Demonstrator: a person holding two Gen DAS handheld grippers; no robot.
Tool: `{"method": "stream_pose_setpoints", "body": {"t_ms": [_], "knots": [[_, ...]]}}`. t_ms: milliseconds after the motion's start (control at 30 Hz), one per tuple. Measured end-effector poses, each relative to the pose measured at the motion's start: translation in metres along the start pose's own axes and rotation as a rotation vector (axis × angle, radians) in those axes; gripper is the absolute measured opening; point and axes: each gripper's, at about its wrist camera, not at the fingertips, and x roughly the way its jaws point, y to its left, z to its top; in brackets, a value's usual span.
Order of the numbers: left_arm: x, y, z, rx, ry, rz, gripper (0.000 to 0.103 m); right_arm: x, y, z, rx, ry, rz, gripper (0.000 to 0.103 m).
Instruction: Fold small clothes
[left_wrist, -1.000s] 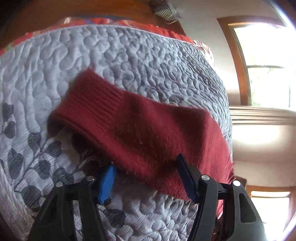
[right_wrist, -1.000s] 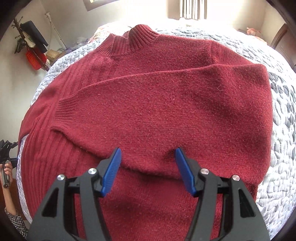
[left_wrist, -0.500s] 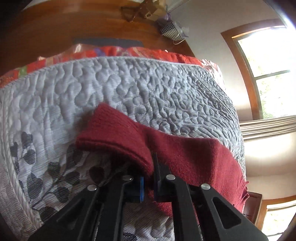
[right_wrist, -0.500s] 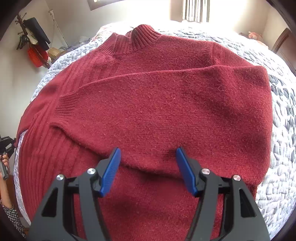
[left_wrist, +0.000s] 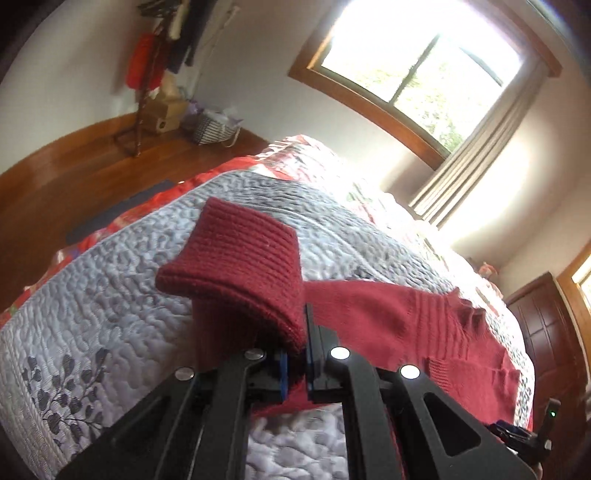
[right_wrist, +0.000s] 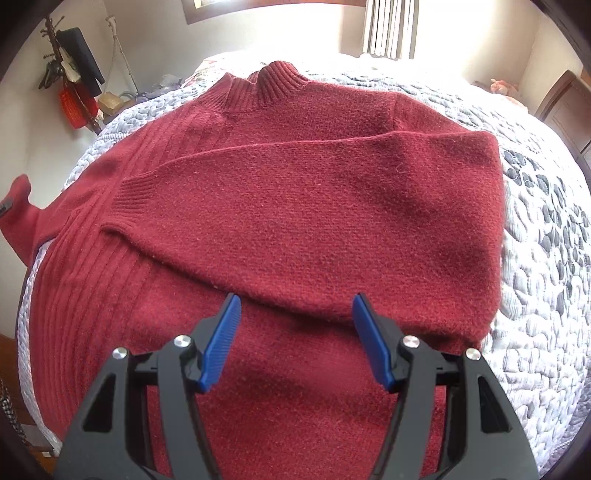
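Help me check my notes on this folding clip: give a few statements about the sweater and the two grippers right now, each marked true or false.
1. The left gripper is shut on the sleeve. True.
2. The right gripper grips the sweater. False: its jaws are open above the sweater.
3. One sleeve already lies folded across the sweater's body. True.
4. The sweater lies on bare wooden floor. False: it lies on a grey quilt.
5. The sweater's collar points toward the right gripper. False: it lies at the far end.

Quilted grey bed (right_wrist: 546, 229); red sweater (right_wrist: 295, 206) spread flat on it.
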Motion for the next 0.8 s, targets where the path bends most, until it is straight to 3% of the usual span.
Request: {"method": "stream_pose_setpoints", "body": {"t_ms": [267, 433, 700, 800], "knots": [[0.038, -0.137, -0.048, 0.185, 0.112, -0.172, 0.006, -0.01, -0.015, -0.011, 0.009, -0.013, -0.008, 0.063], [0.066, -0.19, -0.076, 0.246, 0.159, -0.205, 0.006, -0.014, -0.026, -0.017, 0.017, -0.016, -0.008, 0.063], [0.115, -0.211, -0.112, 0.302, 0.299, -0.166, 0.007, -0.006, -0.033, -0.021, 0.032, -0.004, 0.001, 0.063], [0.126, -0.205, -0.122, 0.306, 0.363, -0.176, 0.022, -0.001, -0.035, -0.022, 0.046, 0.015, 0.0, 0.063]]}}
